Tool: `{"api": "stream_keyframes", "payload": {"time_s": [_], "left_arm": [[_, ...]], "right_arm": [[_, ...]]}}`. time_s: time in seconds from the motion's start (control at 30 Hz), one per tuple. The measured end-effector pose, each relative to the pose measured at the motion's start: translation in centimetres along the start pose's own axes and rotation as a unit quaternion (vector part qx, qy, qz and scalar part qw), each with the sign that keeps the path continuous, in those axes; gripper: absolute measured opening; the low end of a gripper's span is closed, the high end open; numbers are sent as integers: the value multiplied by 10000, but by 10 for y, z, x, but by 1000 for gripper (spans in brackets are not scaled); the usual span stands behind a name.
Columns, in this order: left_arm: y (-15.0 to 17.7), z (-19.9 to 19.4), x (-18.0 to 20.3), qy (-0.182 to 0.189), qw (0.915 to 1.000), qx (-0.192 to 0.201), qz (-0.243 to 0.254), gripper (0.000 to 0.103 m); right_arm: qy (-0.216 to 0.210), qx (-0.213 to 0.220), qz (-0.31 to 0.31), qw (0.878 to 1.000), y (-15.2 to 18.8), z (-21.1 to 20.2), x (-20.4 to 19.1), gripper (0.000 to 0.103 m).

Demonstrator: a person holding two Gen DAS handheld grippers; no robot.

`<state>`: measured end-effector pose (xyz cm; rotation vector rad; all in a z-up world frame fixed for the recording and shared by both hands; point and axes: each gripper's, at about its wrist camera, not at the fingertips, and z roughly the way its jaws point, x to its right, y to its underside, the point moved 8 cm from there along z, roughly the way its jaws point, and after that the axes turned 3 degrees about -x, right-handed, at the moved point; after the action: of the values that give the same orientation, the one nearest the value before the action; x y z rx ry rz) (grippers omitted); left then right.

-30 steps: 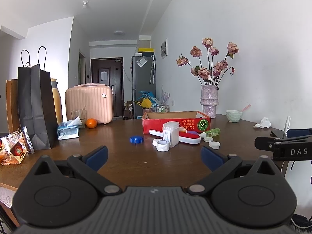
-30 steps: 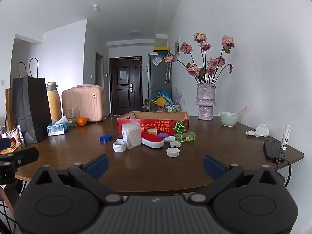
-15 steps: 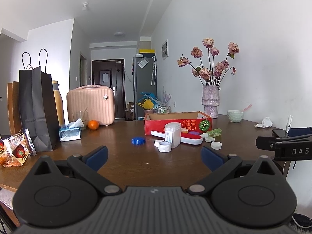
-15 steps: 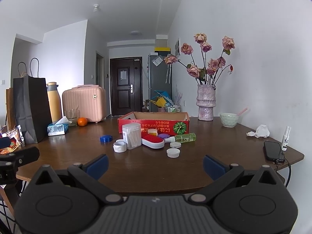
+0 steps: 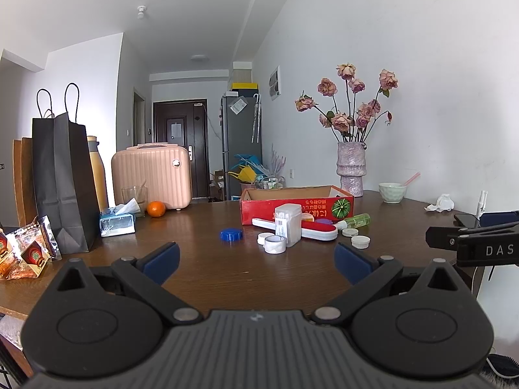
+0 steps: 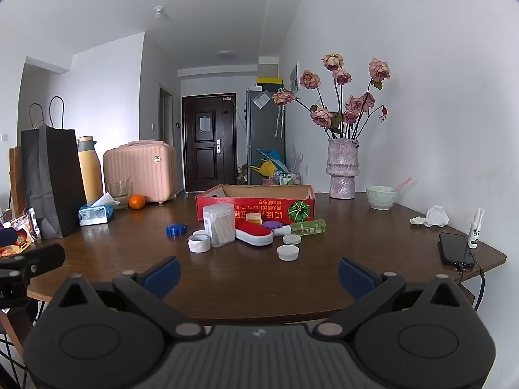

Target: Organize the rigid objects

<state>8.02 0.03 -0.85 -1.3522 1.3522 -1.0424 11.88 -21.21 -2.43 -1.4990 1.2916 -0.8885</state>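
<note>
Both my claws, left (image 5: pixel 256 256) and right (image 6: pixel 258 267), hung spread wide and empty over the near edge of the bench (image 6: pixel 246 278). The clutter lay straight ahead of them, well apart: caps (image 6: pixel 288 253), a swab box (image 6: pixel 219 225), a green bottle (image 6: pixel 306 227) lying crosswise, all just before the red box (image 6: pixel 256 207). The right claw looked nearer. Dark glossy wood; a hallway beyond.

Both cameras sit low at the near edge of the desk (image 5: pixel 201 278), looking level across it toward the far door (image 6: pixel 207 142). The left view stands further left, close to the black bag (image 5: pixel 61 181); the right view reaches the phone (image 6: pixel 455 248) at the desk's right corner. Both share the red box (image 5: pixel 296 206) and the vase (image 6: pixel 343 168), and each catches the other gripper at its side edge.
</note>
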Motion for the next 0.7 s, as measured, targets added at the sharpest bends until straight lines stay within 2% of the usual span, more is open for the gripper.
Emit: {"api": "stream_keyframes", "payload": {"time_s": [0.7], "left_arm": [[1, 1, 2, -25, 10000, 10, 25, 103]], "right_arm": [[5, -26, 15, 10000, 2, 3, 1, 103]]}}
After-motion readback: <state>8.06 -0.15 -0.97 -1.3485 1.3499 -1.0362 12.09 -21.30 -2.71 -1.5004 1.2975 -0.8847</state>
